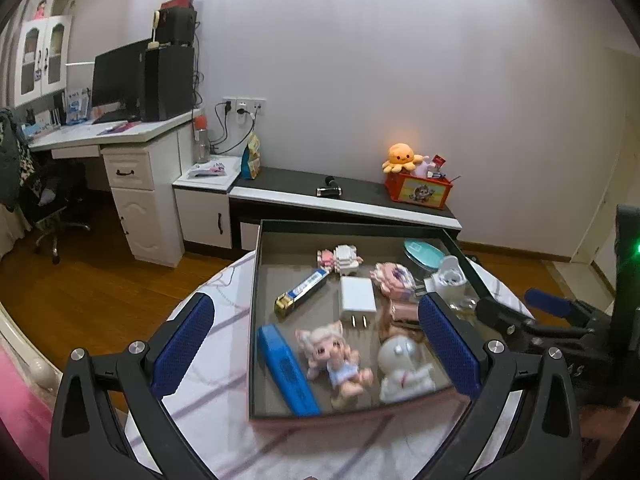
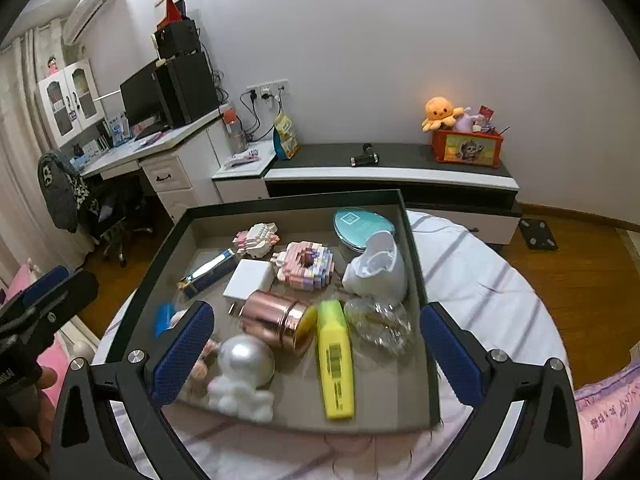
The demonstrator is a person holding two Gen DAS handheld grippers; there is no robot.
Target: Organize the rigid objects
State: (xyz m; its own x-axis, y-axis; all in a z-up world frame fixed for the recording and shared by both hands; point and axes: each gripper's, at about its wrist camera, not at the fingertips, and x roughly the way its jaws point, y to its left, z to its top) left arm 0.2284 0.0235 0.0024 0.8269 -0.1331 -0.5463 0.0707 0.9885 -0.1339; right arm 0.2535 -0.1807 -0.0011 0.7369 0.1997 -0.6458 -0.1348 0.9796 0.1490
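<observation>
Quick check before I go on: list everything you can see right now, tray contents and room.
tray: 1, black, on the table
charger: 1, white, tray middle
can: 1, rose gold, lying beside the charger
highlighter: 1, yellow, right of can
blue case: 1, tray's near left
figurines: 2, pink and white, near edge
tin: 1, teal, far corner
octopus: 1, orange, on red box
left gripper: open
right gripper: open

Tray (image 2: 416,248) x1; block figs (image 2: 306,266) x2; charger (image 2: 248,280) x1; highlighter (image 2: 335,360) x1; copper tin (image 2: 276,322) x1.
</observation>
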